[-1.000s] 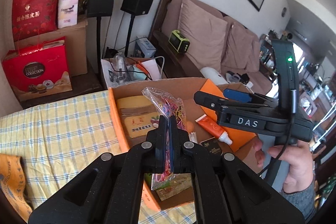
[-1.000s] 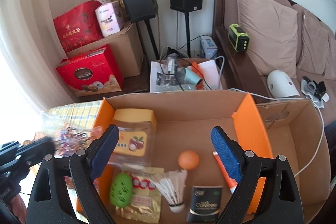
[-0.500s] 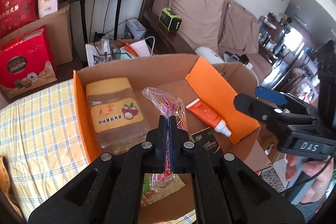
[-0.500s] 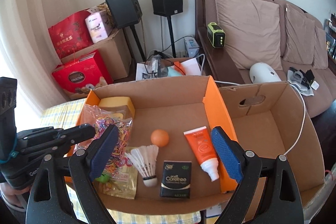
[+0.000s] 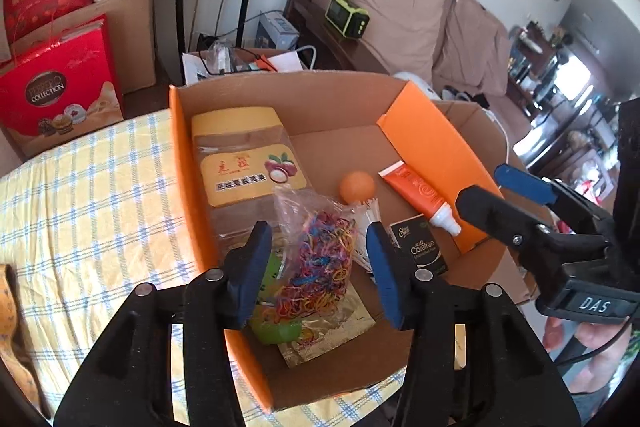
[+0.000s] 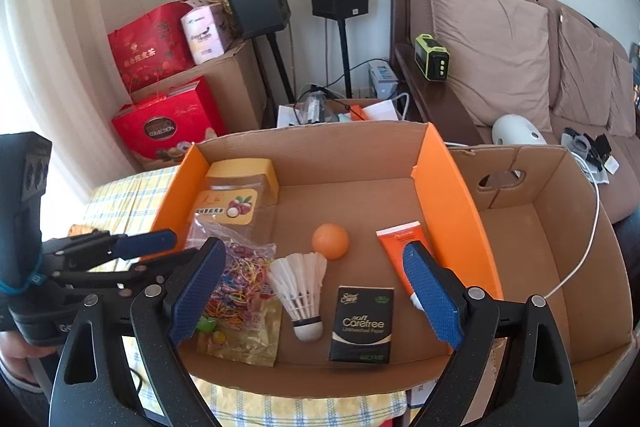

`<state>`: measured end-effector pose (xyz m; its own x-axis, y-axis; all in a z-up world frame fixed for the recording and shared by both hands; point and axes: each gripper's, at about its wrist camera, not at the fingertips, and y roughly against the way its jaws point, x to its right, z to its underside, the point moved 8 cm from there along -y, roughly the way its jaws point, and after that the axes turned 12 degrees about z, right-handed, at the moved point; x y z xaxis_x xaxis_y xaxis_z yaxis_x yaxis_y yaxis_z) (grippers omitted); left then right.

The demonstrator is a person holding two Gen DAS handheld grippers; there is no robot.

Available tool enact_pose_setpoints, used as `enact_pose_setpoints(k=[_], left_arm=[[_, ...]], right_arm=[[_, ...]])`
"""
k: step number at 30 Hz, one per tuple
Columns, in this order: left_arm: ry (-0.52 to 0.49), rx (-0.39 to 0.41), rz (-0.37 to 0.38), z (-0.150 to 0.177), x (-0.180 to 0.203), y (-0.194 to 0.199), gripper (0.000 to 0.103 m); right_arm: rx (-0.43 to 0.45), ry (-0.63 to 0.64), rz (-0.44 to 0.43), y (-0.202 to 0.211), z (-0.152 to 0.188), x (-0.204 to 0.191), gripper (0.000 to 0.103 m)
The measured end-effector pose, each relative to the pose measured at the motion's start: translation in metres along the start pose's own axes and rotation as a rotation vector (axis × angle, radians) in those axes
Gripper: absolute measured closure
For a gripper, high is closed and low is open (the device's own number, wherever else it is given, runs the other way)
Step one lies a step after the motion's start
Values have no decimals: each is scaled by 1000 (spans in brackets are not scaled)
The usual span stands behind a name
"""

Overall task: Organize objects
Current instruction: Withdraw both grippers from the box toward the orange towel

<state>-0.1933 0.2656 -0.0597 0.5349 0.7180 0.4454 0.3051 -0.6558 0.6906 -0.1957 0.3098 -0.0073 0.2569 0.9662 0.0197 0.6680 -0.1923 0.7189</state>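
Since the left tongs point(image 5: 320, 267) have just been spreading, the bag of rubber bands point(image 5: 320, 267) lies loose in the cardboard box point(image 5: 320, 95), w/ nothing pinched; right tongs point(image 6: 316, 291) spread wide, empty, over the shuttlecock point(image 6: 300, 287).

Orange-walled box point(image 6: 444, 195); multicoloured rubber bands point(image 5: 320, 267); yellow checked tablecloth point(image 5: 92, 203).
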Motion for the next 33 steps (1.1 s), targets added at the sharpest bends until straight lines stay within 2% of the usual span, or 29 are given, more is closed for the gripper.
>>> enact_pose_setpoints(k=[3, 8, 11, 14, 24, 33], left_arm=[[-3, 26, -24, -2, -5, 14, 53], [-2, 80, -55, 1, -15, 41, 29], [-9, 106, -82, 6, -21, 56, 19], [-13, 123, -108, 11, -26, 69, 13], [8, 140, -139, 27, -47, 96, 3], [37, 165, -192, 44, -72, 127, 2]], right_arm=[[5, 3, -3, 1, 1, -5, 11], [8, 4, -11, 2, 4, -11, 8], [16, 17, -4, 4, 7, -19, 3], [24, 32, -1, 7, 10, -26, 1], [29, 54, -32, 13, 14, -56, 0], [32, 108, -71, 19, 16, -97, 0]])
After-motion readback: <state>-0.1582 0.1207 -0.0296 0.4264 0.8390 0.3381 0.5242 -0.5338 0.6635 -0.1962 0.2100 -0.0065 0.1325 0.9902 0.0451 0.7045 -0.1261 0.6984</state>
